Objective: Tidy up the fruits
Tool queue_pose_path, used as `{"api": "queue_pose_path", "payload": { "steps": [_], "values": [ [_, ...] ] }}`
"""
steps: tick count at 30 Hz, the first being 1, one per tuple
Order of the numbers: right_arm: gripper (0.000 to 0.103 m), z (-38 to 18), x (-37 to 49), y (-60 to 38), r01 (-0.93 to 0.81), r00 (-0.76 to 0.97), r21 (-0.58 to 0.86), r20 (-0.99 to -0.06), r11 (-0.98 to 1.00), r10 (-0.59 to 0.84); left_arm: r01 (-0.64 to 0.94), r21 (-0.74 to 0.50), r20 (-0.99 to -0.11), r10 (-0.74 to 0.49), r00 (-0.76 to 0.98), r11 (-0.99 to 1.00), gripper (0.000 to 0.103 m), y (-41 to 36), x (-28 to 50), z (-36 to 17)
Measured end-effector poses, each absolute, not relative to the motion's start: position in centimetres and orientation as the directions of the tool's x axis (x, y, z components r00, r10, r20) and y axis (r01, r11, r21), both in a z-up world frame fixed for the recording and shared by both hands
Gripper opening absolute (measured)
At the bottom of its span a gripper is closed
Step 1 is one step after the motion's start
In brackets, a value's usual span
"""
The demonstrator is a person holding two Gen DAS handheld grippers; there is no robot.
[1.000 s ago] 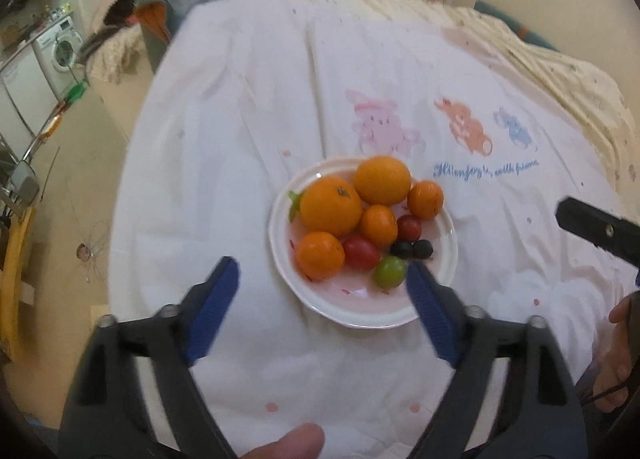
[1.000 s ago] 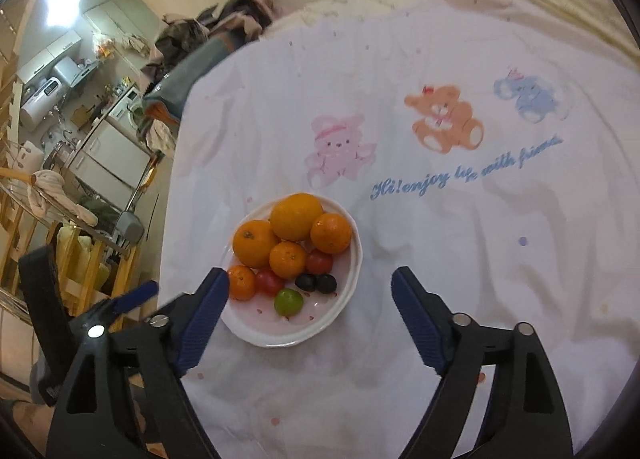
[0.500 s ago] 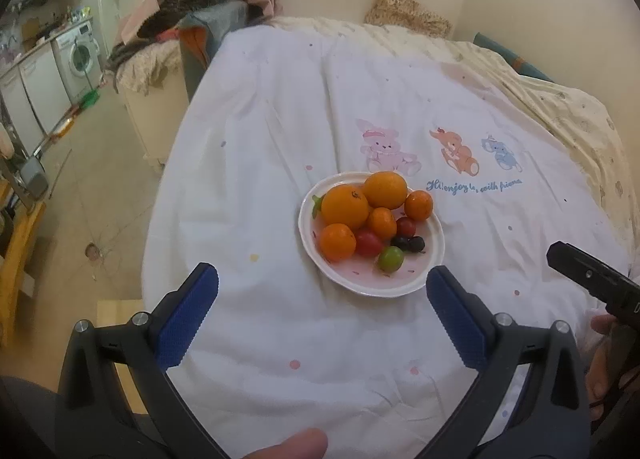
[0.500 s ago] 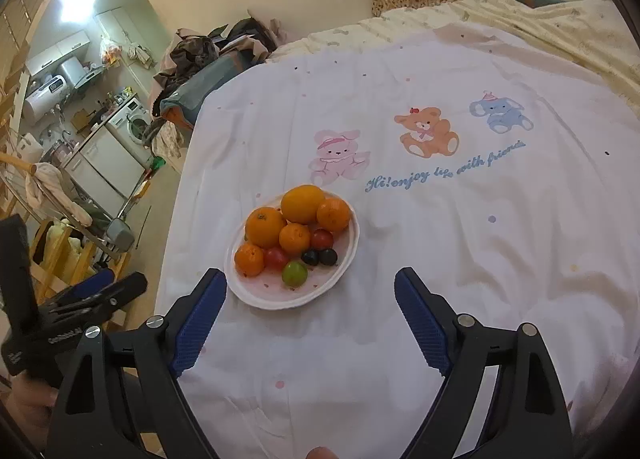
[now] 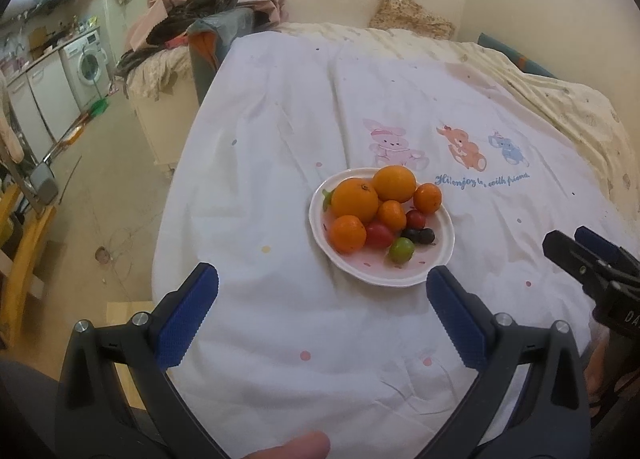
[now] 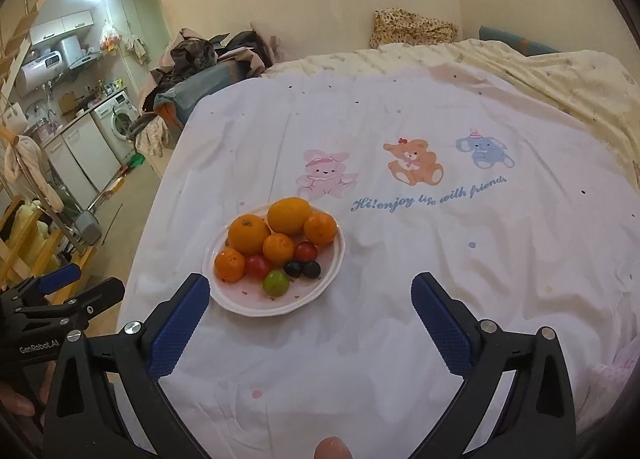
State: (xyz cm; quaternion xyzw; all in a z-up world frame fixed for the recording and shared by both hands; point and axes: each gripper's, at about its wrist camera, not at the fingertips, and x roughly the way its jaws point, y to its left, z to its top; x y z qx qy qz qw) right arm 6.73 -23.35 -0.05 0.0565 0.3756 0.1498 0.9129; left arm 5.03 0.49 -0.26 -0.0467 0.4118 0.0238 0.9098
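A white plate (image 5: 442, 259) (image 6: 334, 259) sits on the white printed sheet (image 5: 280, 139). It holds several oranges (image 5: 354, 199) (image 6: 248, 234), two red tomatoes (image 5: 378, 234), a green tomato (image 5: 401, 250) (image 6: 275, 283) and two dark grapes (image 5: 419, 235). My left gripper (image 5: 322, 285) is open and empty, held back from the plate's near side. My right gripper (image 6: 310, 291) is open and empty, to the right of the plate; it also shows at the right edge of the left wrist view (image 5: 588, 259).
The bed's left edge drops to the floor (image 5: 100, 179). A pile of clothes (image 5: 208, 15) lies at the far left corner. A cream blanket (image 5: 560, 99) covers the far right side. A washing machine (image 5: 86, 67) stands at the left.
Both grippers have drawn back and up from the plate, so it looks smaller and farther. Both stay open and empty. The fruits have not moved.
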Motion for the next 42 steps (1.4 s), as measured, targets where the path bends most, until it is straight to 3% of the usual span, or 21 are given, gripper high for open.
{"api": "queue_pose_path", "payload": {
  "steps": [42],
  "values": [
    [0.103, -0.82, 6.8, -22.43, -0.239, 0.661, 0.182, -0.689, 0.954, 0.298, -0.083, -0.077, -0.761, -0.005, 0.649, 0.994, 0.103, -0.08, 5.64, -0.7]
  ]
}}
